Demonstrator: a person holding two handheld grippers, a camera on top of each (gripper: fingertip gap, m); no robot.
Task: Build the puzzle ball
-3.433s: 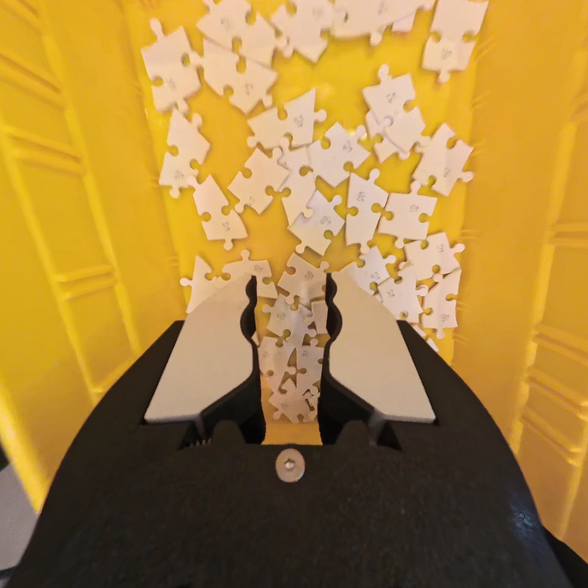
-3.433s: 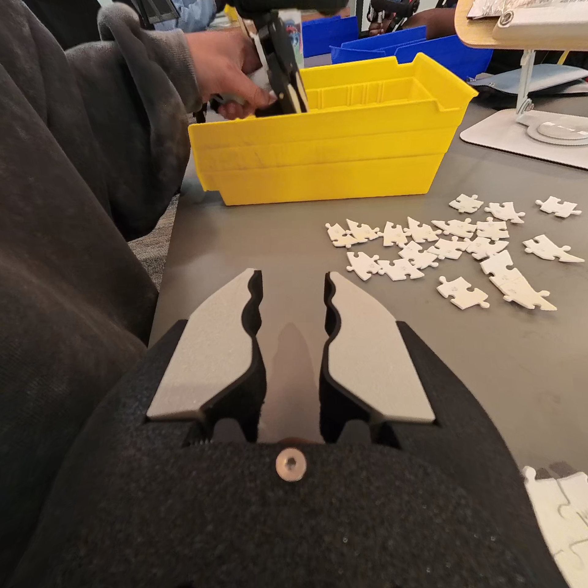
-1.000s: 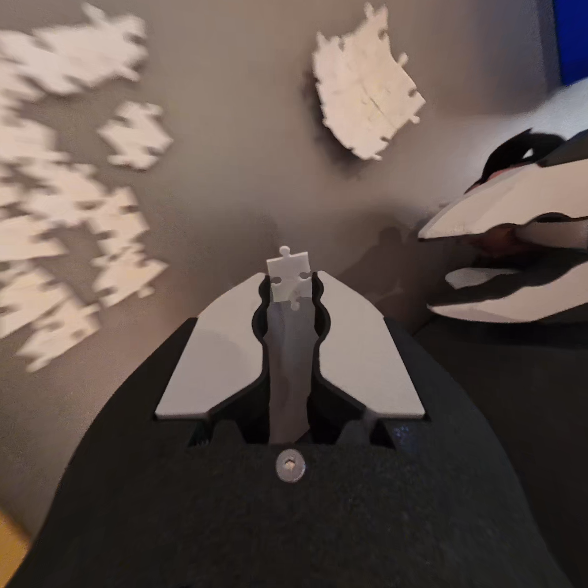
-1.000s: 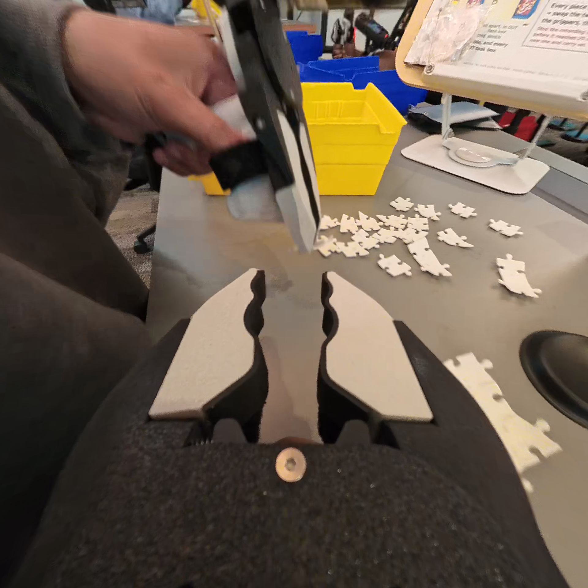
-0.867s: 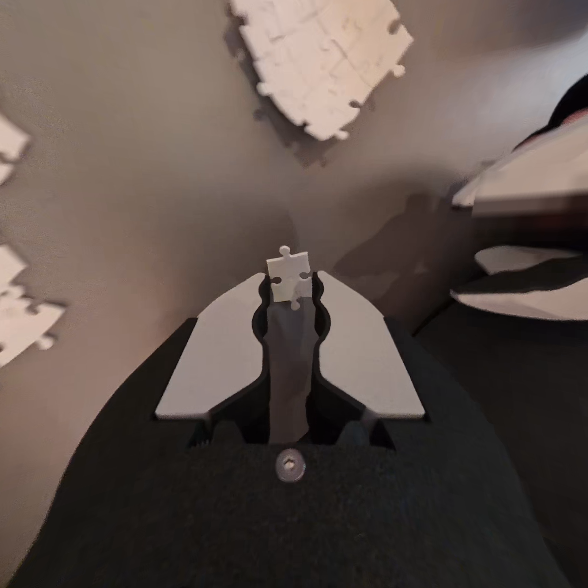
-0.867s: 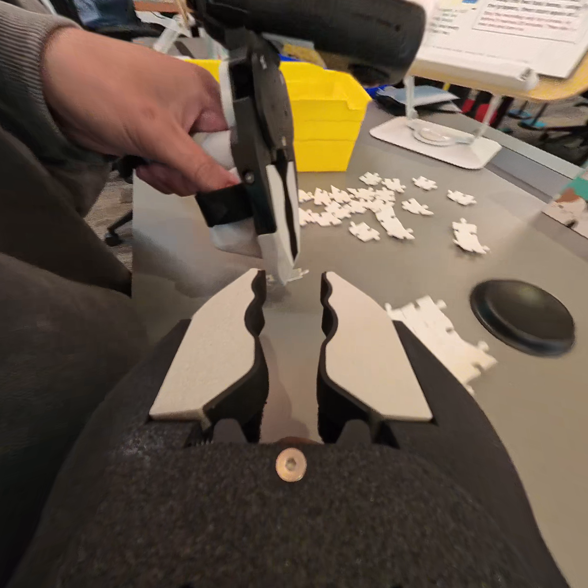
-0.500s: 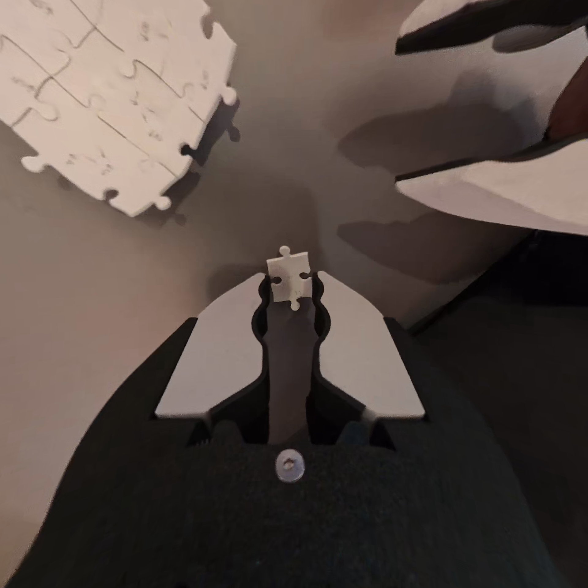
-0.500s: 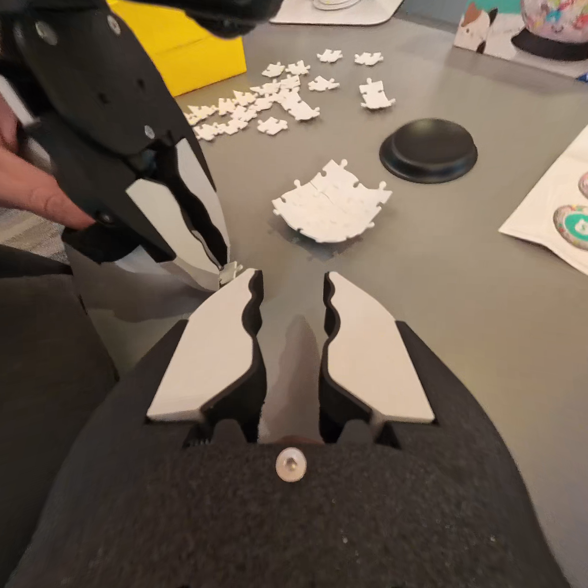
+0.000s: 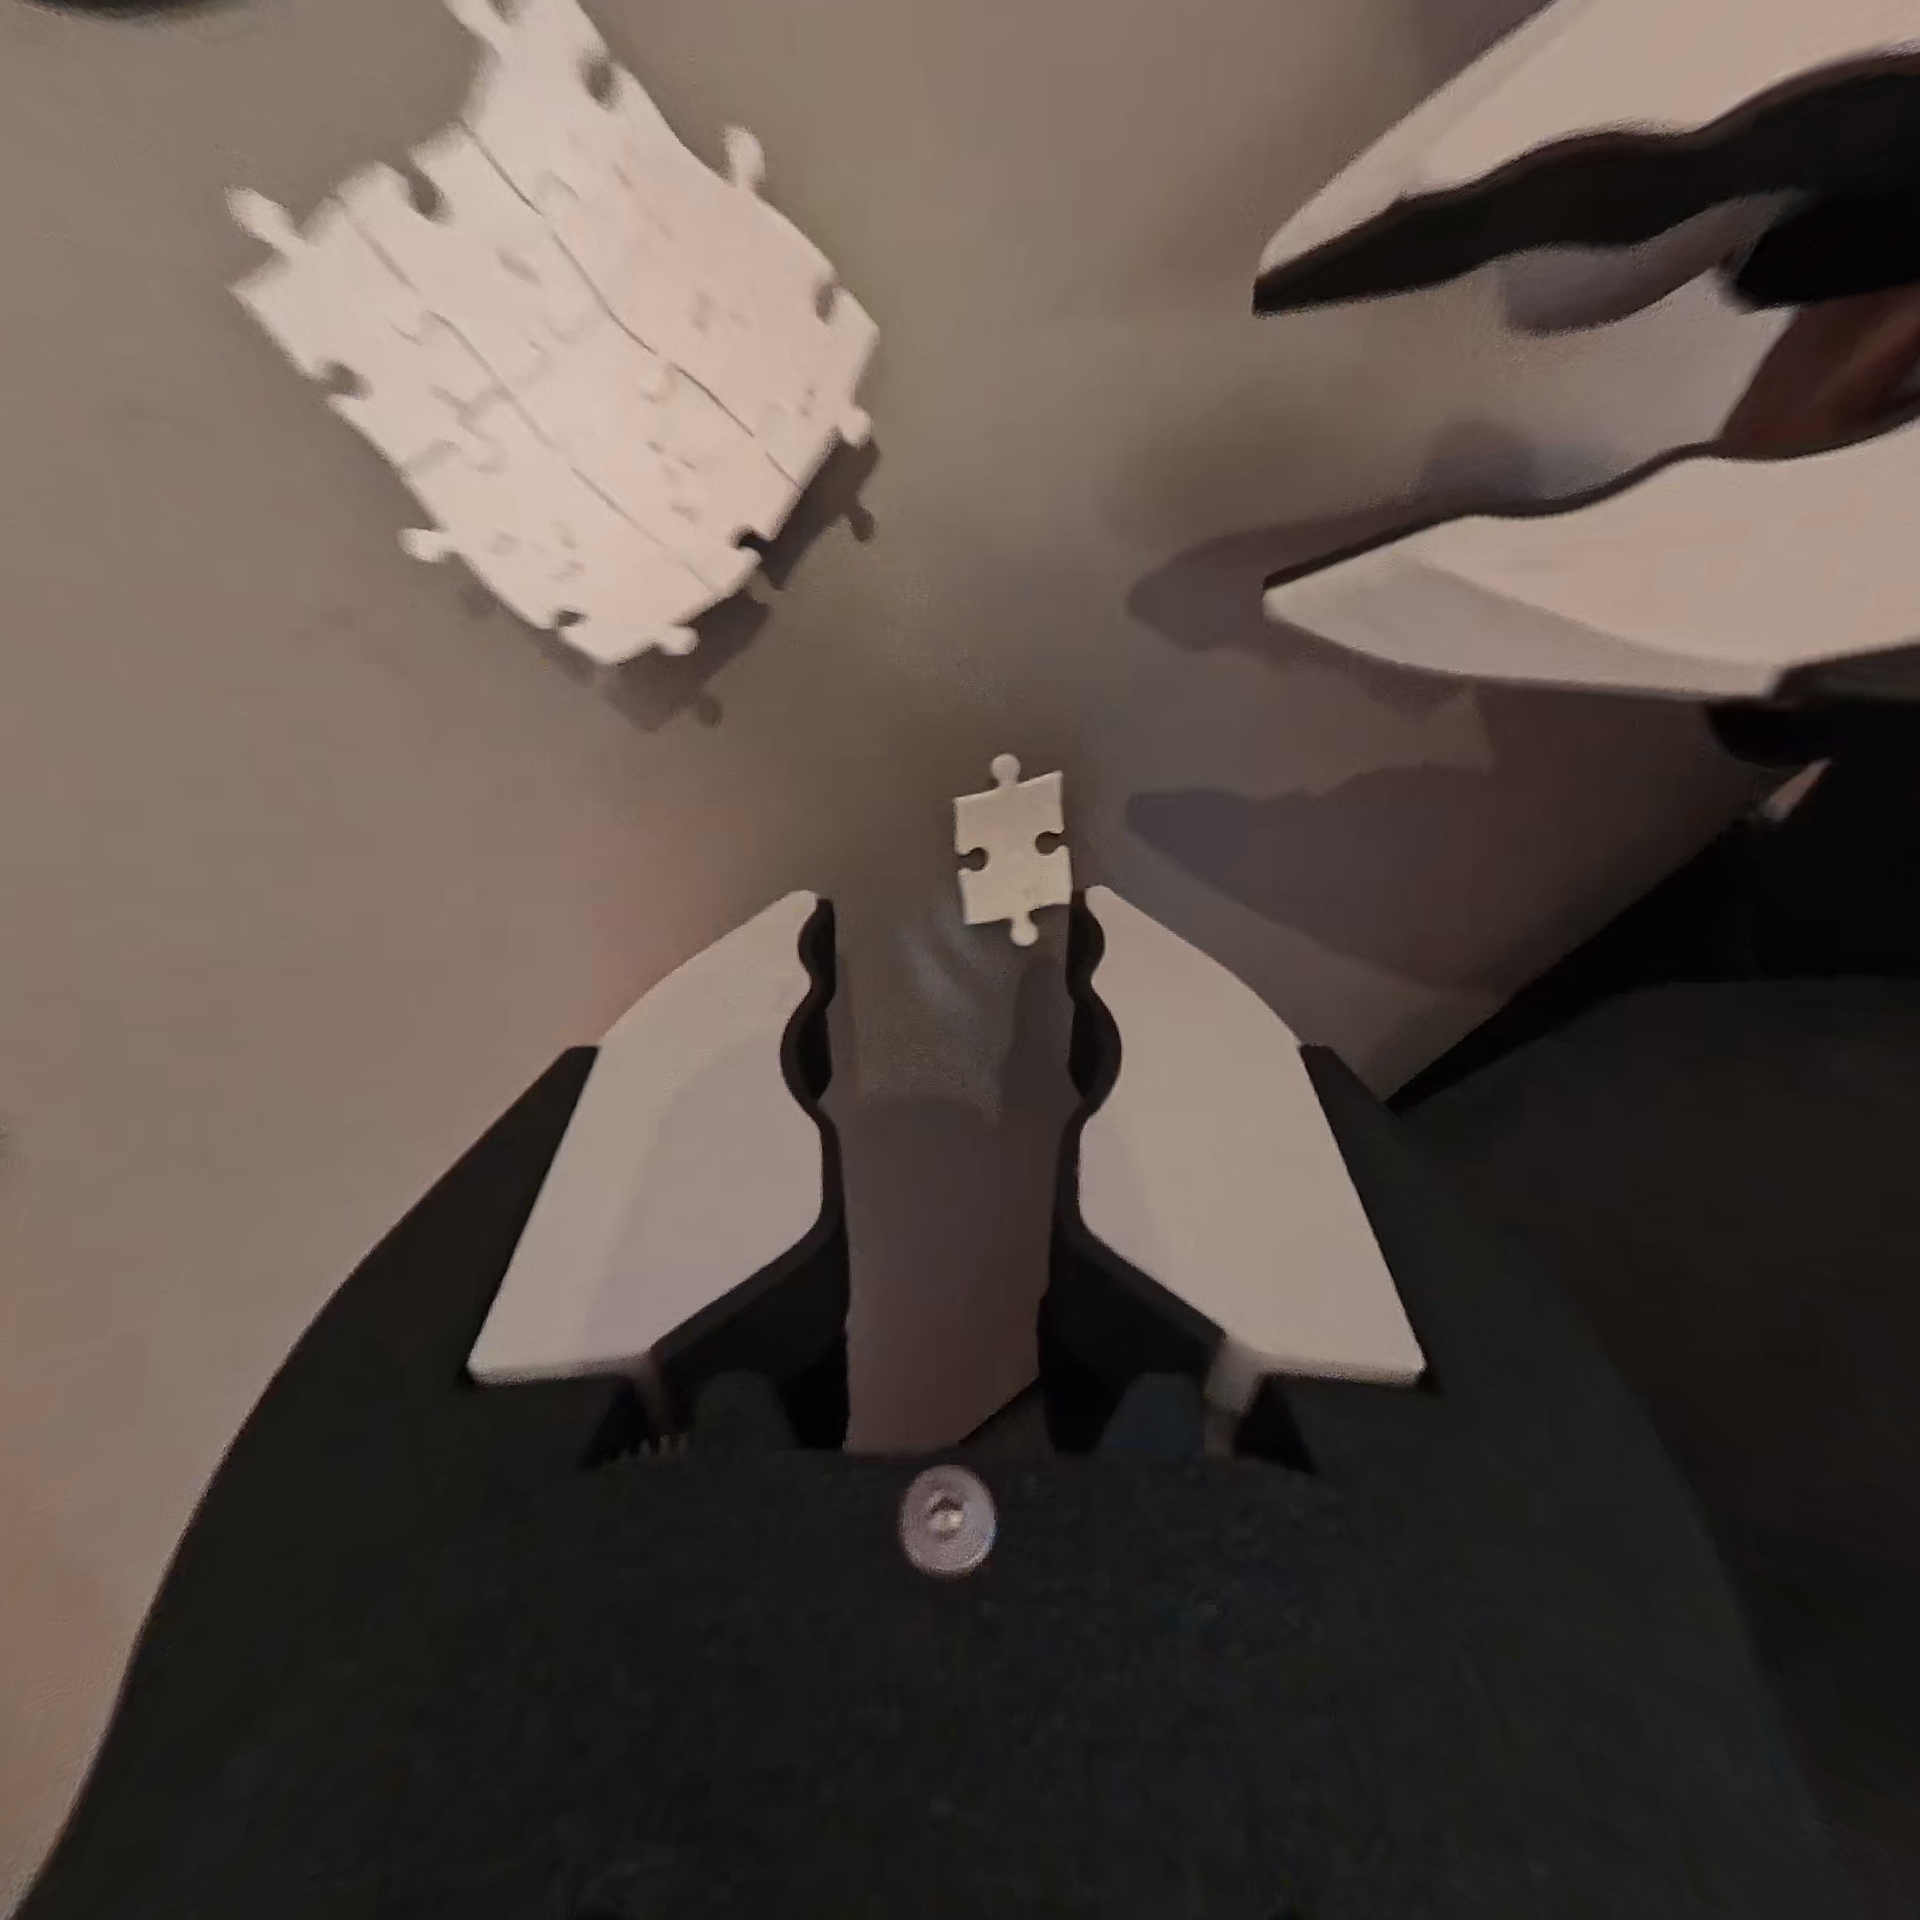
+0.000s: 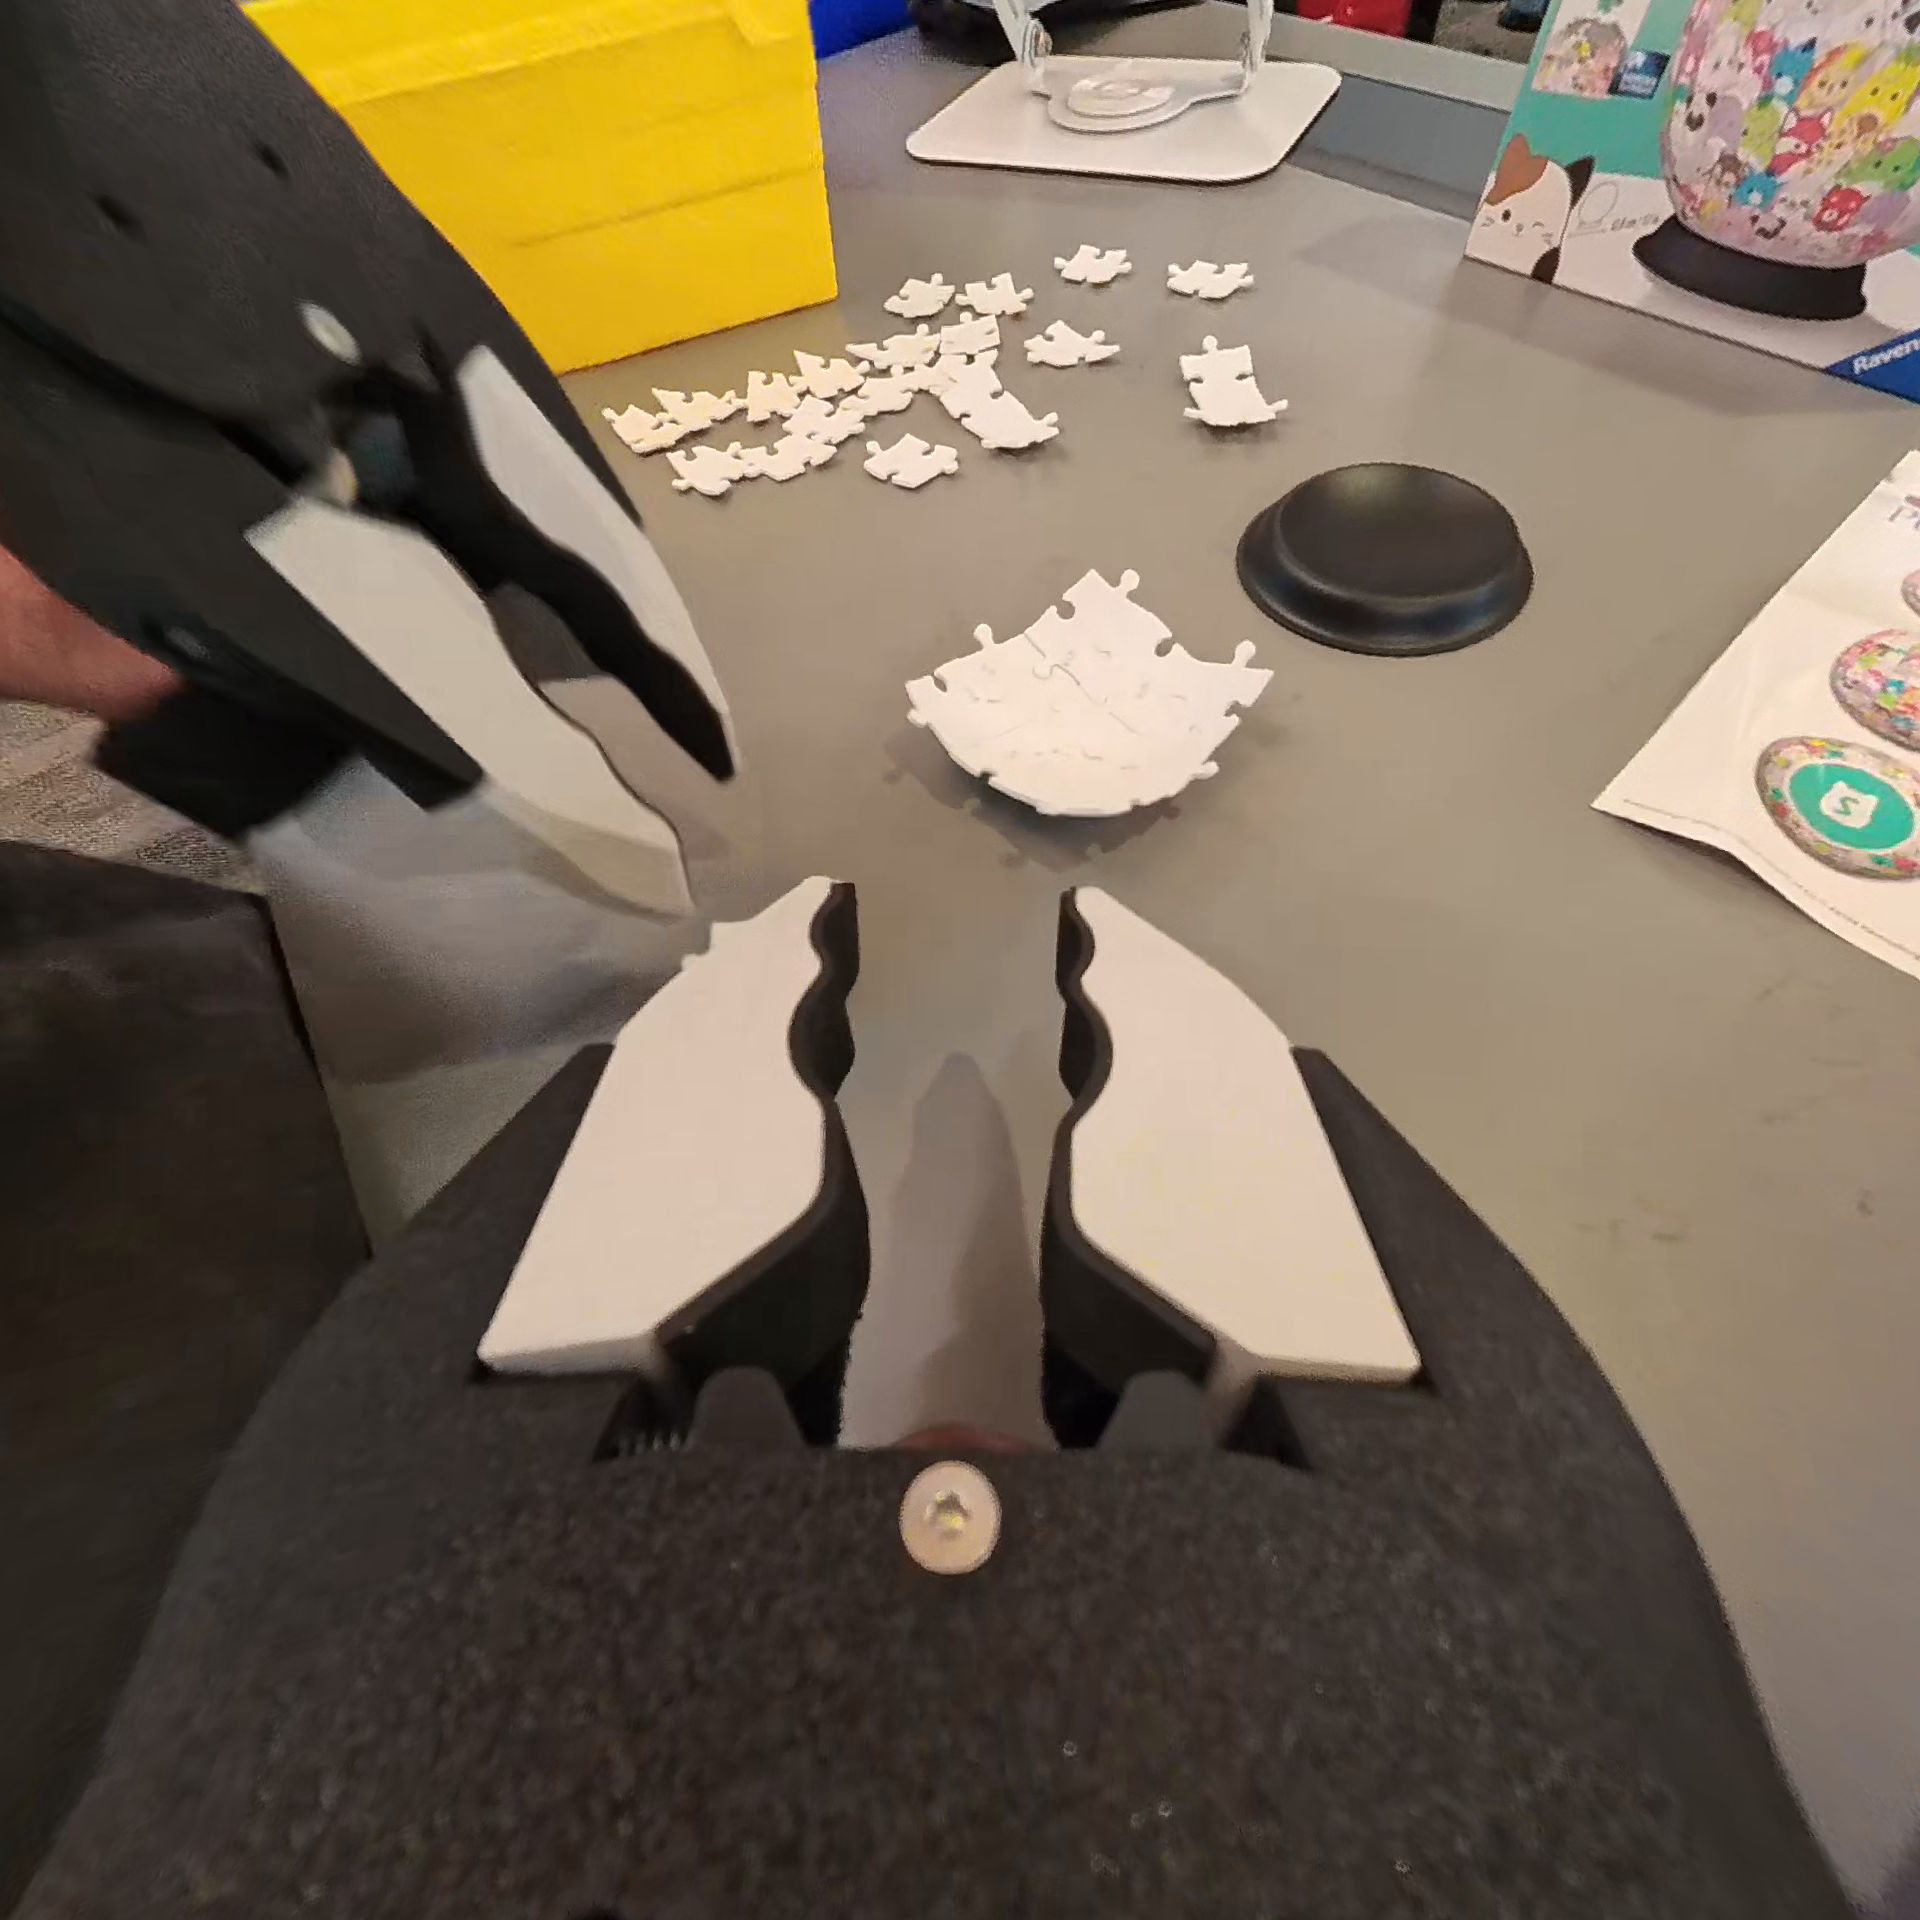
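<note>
left wrist view: the left gripper (image 9: 951, 909) hangs spread above the grey table (image 9: 260, 831), a single white puzzle piece (image 9: 1013, 852) just past its right fingertip, free of both fingers. the curved assembled section (image 9: 561, 384) lies upper left; the right gripper (image 9: 1455, 436) shows upper right, its jaws apart.

right wrist view: the right gripper (image 10: 956, 914) is spread and empty. the assembled section (image 10: 1086, 712) sits ahead, near a black stand (image 10: 1382, 571); loose pieces (image 10: 852, 400) lie before a yellow bin (image 10: 623, 177).
</note>
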